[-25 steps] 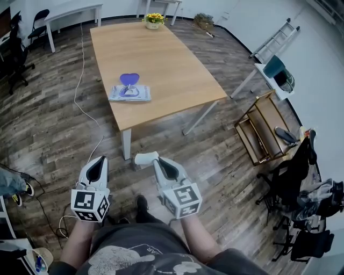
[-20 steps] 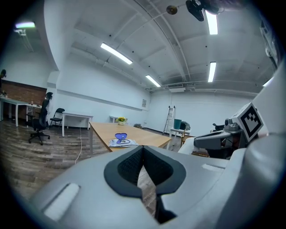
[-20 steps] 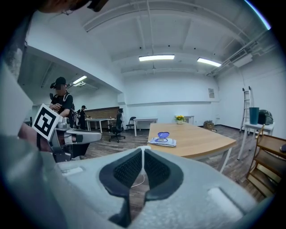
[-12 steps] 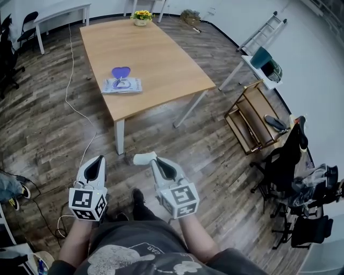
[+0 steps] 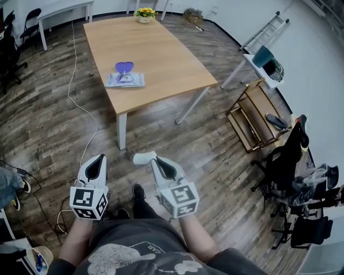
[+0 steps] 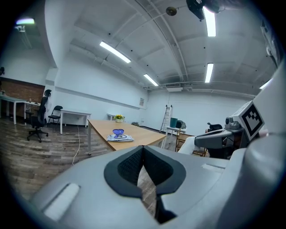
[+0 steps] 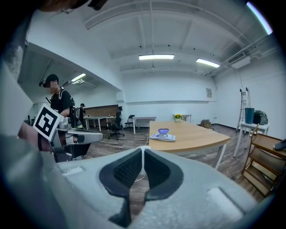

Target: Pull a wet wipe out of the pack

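I hold both tools low in front of my body, over the wooden floor [image 5: 48, 134], and both point toward 12 o'clock. The left tool [image 5: 98, 160] has its jaws fully together. In the left gripper view the two dark pads meet in one line and nothing is between them. The right tool [image 5: 151, 159] is the same: its jaws are together, pad against pad, and it holds nothing. The two tools are side by side, the right one at 3 o'clock from the left one, with a small gap between them.

The wet wipe pack [image 5: 124, 80] lies flat on the worktop [image 5: 161, 48], near its left edge and close to the corner nearest to me. From the tools it is at 12 o'clock and well apart from them. Its purple lid [image 5: 124, 66] stands open on the far side of the pack.

A pot of yellow flowers [image 5: 144, 14] stands at the far end of the worktop. A white cable [image 5: 80, 107] runs over the floor at 11 o'clock. A wooden rack [image 5: 250, 115] stands at 2 o'clock, and a ladder [image 5: 264, 29] leans on the wall behind it.
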